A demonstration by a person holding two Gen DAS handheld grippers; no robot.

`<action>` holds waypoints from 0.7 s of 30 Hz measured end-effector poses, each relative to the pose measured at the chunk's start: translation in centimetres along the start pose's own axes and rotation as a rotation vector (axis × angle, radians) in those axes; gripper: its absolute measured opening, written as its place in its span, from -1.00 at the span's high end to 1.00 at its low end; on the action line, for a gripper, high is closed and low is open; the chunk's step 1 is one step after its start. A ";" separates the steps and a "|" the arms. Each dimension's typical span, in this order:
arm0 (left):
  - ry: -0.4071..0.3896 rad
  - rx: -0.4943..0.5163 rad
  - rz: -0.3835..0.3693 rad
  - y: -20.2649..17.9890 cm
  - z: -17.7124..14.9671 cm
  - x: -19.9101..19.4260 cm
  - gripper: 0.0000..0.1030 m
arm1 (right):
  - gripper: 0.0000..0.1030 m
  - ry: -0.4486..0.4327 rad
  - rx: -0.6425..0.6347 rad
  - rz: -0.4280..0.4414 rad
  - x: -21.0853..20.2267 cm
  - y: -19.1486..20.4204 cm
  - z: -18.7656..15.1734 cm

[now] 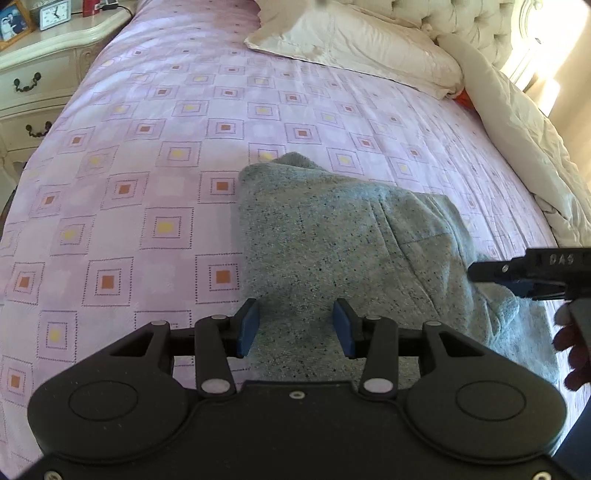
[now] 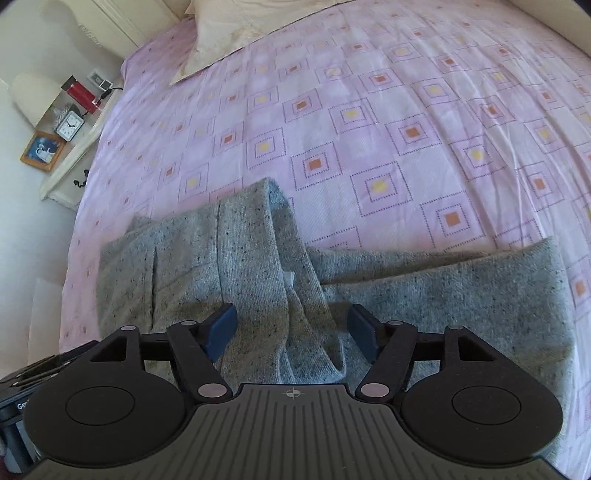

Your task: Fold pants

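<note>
Grey speckled pants (image 1: 332,240) lie partly folded on the pink patterned bedspread (image 1: 147,147). My left gripper (image 1: 295,325) stands open just over the pants' near end, with grey cloth showing between its blue pads and no visible pinch. At the right edge of the left wrist view, the right gripper (image 1: 517,273) reaches in over the pants' side. In the right wrist view the pants (image 2: 240,258) spread left and right, with a raised fold running down the middle. My right gripper (image 2: 291,328) is open and straddles that fold without pressing it.
A cream pillow (image 1: 351,48) lies at the head of the bed and a bunched cream duvet (image 1: 517,140) along its right side. A white nightstand (image 1: 37,66) with a clock (image 1: 54,14) stands left of the bed. A hand (image 1: 576,350) shows at the right edge.
</note>
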State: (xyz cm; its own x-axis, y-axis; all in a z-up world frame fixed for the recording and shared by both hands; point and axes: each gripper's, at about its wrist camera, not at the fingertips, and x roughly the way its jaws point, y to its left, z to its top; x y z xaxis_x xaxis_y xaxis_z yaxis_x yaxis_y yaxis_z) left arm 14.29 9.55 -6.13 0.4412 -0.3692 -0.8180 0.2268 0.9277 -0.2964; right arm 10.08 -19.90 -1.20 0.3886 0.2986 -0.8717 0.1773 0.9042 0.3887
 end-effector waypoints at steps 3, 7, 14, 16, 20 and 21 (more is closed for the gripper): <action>-0.016 -0.015 0.016 0.3 0.0 -0.3 0.00 | 0.50 0.015 -0.015 0.064 -0.2 0.5 0.1; -0.024 -0.047 0.038 0.9 0.0 -0.6 0.00 | 0.84 -0.102 -0.180 0.010 -3.0 4.2 -0.6; -0.034 -0.093 0.051 1.5 0.0 -1.7 0.00 | 0.85 -0.224 -0.265 -0.013 -13.5 5.5 -2.1; -0.045 -0.084 0.050 1.2 0.0 -2.1 0.00 | 0.85 -0.150 -0.248 -0.121 -13.8 3.7 -2.1; -0.043 -0.018 0.061 -0.2 -0.2 -2.0 0.00 | 0.62 0.020 -0.221 -0.308 -10.8 0.9 -1.7; -0.036 0.002 0.062 -0.6 -0.3 -1.8 0.00 | 0.47 0.031 -0.197 -0.319 -10.4 0.4 -1.5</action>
State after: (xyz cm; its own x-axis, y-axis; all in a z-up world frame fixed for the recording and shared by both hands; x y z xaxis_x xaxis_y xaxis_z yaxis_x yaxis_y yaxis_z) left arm 13.11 9.68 -4.61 0.4852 -0.3124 -0.8167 0.1998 0.9489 -0.2443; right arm 4.71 -22.14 7.61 0.3135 -0.0011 -0.9496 0.1062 0.9938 0.0339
